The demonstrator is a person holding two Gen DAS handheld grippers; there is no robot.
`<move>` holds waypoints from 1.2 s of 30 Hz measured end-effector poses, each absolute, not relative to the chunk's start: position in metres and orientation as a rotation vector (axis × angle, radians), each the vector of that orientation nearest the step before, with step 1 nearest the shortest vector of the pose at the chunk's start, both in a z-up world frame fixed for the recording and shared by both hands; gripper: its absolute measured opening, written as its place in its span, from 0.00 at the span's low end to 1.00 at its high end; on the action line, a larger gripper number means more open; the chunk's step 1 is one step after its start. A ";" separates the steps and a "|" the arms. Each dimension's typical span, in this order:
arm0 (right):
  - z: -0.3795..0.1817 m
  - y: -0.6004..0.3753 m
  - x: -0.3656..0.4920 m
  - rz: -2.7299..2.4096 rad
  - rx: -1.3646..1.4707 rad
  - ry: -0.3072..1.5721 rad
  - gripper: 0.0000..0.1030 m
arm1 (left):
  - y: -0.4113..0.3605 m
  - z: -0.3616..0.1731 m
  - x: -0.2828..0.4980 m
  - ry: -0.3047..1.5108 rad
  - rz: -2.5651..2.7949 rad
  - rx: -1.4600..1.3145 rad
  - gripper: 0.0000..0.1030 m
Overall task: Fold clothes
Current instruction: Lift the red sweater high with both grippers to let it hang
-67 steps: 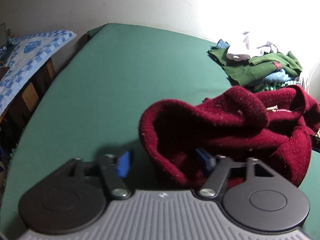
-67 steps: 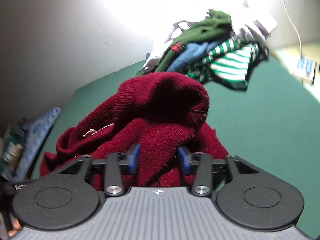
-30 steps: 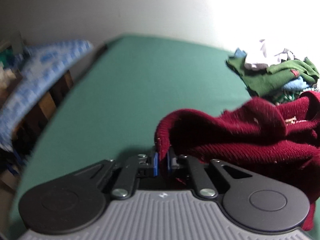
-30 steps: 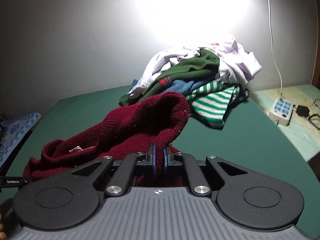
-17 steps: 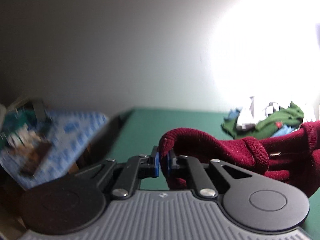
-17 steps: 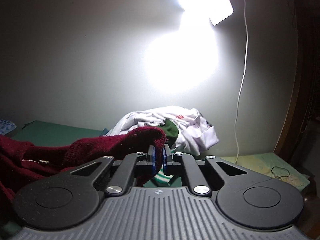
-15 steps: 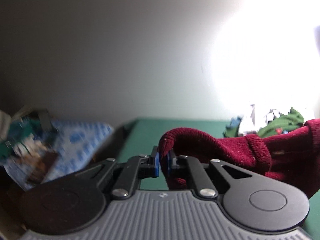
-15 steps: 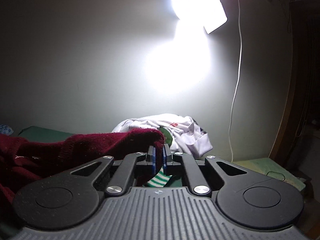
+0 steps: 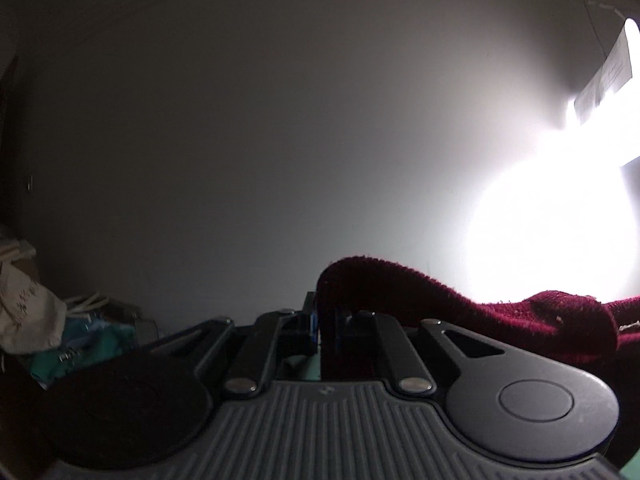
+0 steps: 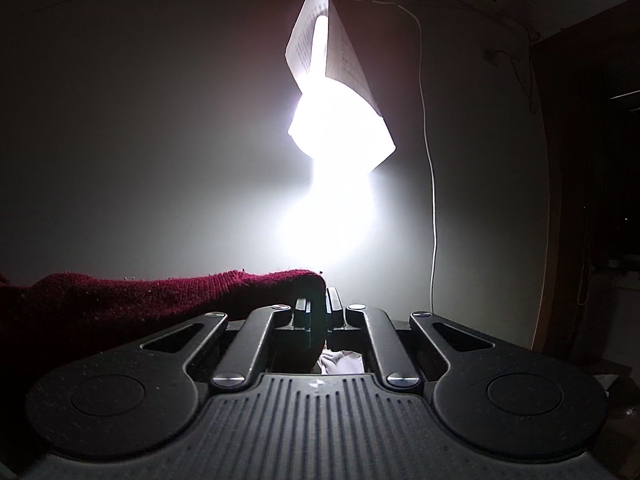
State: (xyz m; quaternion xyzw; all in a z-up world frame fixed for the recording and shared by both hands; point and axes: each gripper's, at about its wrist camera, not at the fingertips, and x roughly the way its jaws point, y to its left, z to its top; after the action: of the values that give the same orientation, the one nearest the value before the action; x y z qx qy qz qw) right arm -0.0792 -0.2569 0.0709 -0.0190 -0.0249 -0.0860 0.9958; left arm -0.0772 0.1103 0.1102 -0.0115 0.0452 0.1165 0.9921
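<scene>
Maroon knit, coarse and fuzzy with pale lint specks, stretches between the two grippers: the sweater has one edge clamped in the left gripper, whose blue-padded fingers are clenched on a fold that humps up and runs off to the right, and its other edge pinched tight in the right gripper, from which the cloth runs off to the left in a nearly straight band. Both tools are matte black plastic with round pivot discs and a ribbed grey housing, and they point at a plain grey wall. A glaring lamp with a sheet of printed paper folded over it washes out the middle of the right view, a thin white cord hanging beside it. Dark wood edges the far right. Low on the left sit a cream cloth bag and blurred teal clutter.
</scene>
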 end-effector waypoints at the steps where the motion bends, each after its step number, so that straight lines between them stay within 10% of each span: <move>1: 0.075 -0.258 -0.082 -0.168 -0.027 -0.063 0.06 | 0.111 0.117 -0.084 0.073 0.233 -0.021 0.06; 28: 0.173 -0.276 -0.176 -0.074 0.052 -0.448 0.06 | 0.110 0.255 -0.196 -0.215 0.210 0.060 0.06; 36: 0.143 -0.267 -0.136 -0.080 0.007 -0.276 0.06 | 0.110 0.213 -0.113 0.028 0.223 0.042 0.07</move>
State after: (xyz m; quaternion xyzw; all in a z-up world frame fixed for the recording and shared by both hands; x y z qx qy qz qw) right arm -0.1363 -0.2671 0.1429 0.0036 -0.1373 -0.0397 0.9897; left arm -0.1132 0.1102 0.2130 0.0208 0.0139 0.1111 0.9935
